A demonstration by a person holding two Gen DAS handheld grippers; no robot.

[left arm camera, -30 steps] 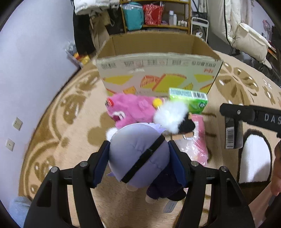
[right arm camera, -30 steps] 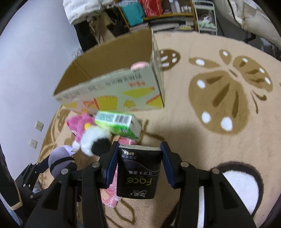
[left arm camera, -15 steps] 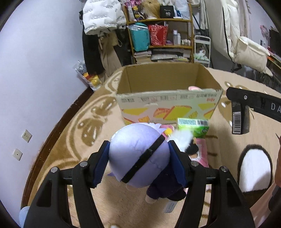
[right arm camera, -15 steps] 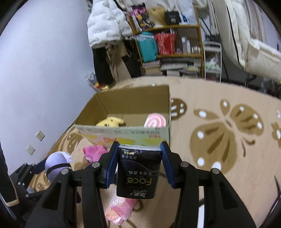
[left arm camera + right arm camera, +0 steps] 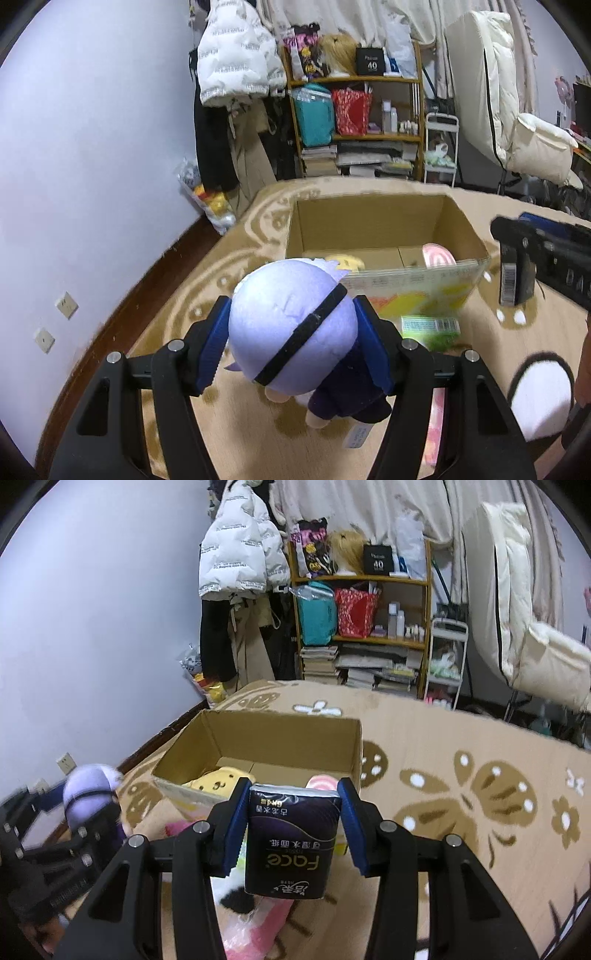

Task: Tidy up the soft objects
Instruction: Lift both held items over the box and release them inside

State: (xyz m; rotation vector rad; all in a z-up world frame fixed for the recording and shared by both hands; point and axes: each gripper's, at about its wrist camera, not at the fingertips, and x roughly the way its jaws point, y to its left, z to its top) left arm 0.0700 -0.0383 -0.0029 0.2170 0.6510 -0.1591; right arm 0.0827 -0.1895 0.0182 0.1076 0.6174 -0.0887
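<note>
The left gripper pinches a lilac doll by its head, in the air before the open box. The right gripper squeezes a dark tissue pack between its blue pads, also above the rug near the box. Inside the box lie a yellow plush and a pink toy. A green pack lies on the rug beside the box.
</note>
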